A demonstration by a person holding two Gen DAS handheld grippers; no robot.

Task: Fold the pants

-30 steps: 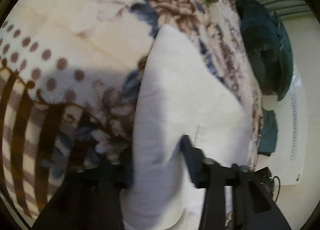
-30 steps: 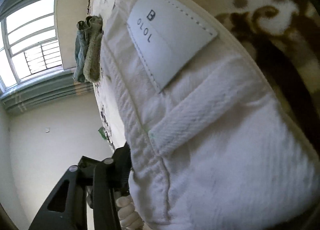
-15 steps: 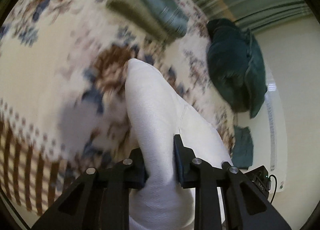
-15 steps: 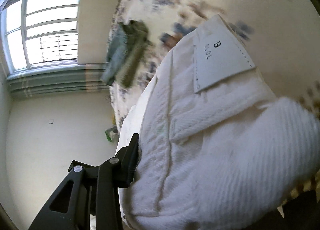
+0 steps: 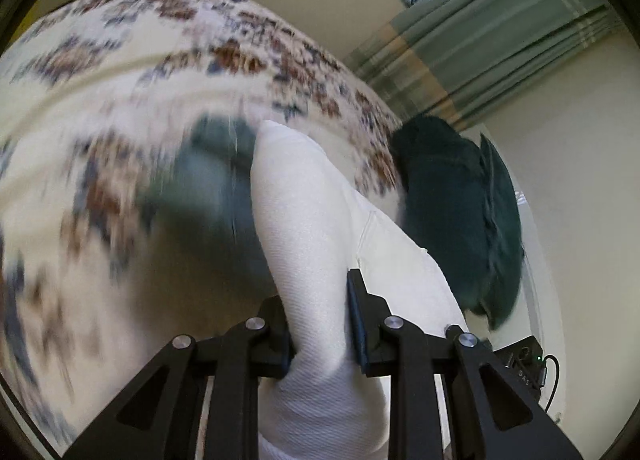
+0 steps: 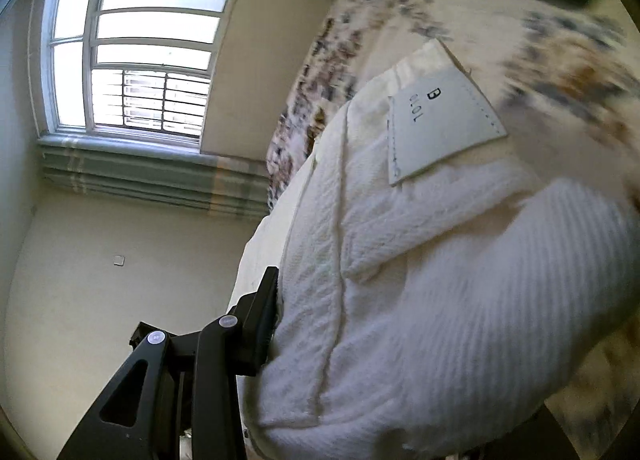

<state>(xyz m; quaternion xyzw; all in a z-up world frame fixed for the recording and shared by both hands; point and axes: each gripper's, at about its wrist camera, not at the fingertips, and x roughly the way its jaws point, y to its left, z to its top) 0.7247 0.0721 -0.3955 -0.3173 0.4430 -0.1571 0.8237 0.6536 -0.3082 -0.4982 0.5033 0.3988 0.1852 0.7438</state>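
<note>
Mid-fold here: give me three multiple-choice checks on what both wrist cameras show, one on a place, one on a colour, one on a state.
1. Where does the dark green pillow lie in the left wrist view?
A. right of the white pants
B. between the fingers
C. on the window sill

2. What colour is the sewn label on the pants?
A. red
B. white with dark letters
C. green

3. What is the left gripper doing?
A. hanging open
B. shut on the pillow
C. shut on the pants

Answers: 
1 A, the pillow sits at the edge of the flowered blanket, right of the pants. 
2 B, it reads B and OLOL in dark print. 
3 C, both fingers press a fold of white cloth.
</note>
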